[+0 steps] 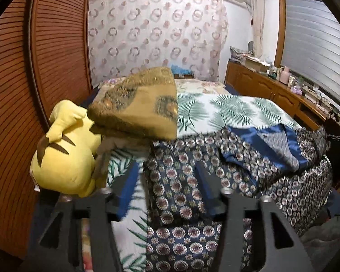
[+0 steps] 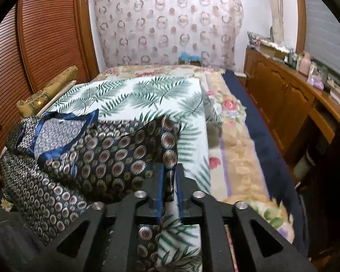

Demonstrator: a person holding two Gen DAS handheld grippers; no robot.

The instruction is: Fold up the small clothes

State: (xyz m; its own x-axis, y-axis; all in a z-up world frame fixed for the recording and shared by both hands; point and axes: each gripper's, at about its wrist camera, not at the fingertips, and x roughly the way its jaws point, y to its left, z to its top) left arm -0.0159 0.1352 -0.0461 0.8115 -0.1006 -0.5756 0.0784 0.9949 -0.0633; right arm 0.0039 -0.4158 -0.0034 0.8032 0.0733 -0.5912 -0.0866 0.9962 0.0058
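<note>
While the garment lies on the bed: fold is in hand.
Right claw (image 2: 169, 179): pinching the patterned pyjama top (image 2: 115, 158) edge.
Left claw (image 1: 167, 172): spread wide over it.
Next: probably carry the edge across.

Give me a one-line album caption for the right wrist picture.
The right gripper pinches an edge of a dark circle-patterned garment on a leaf-print sheet.

Left gripper (image 1: 167, 176) fingertips blurred; plush toy (image 1: 63, 149) half under cushion (image 1: 138, 104); dresser (image 2: 290, 95) clutter too small.
</note>
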